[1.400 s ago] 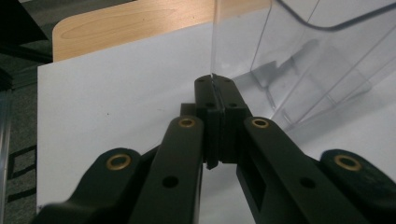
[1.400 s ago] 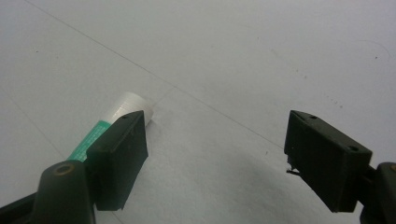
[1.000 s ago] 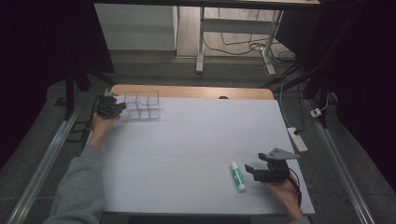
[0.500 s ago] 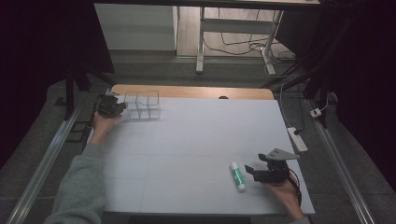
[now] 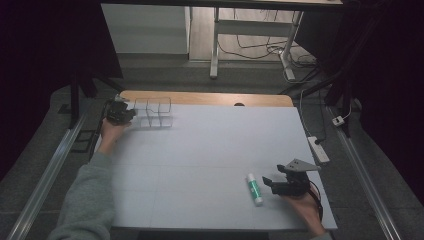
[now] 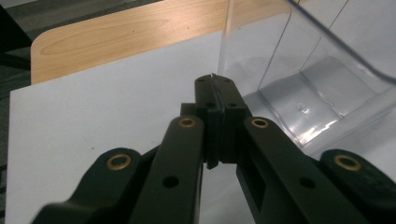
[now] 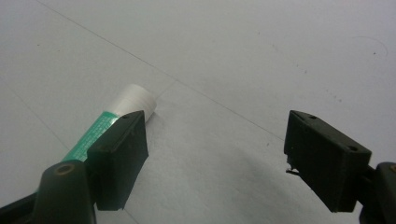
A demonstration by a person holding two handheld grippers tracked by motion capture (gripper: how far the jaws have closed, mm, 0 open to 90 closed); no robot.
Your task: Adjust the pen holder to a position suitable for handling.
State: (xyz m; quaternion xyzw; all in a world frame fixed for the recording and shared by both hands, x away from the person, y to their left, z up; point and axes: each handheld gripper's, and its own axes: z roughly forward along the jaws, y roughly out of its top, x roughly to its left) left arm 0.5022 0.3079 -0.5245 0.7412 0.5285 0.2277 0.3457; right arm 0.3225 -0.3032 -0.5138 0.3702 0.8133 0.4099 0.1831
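Green glue stick lies beside the wide-open right gripper, so slide over it before squeezing gently.

White sheet covers most of the wooden table — power strip off its right edge, cables on the far floor.

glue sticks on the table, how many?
1. The glue stick lies on the white table near its front right, just left of the open right gripper. None seen elsewhere.
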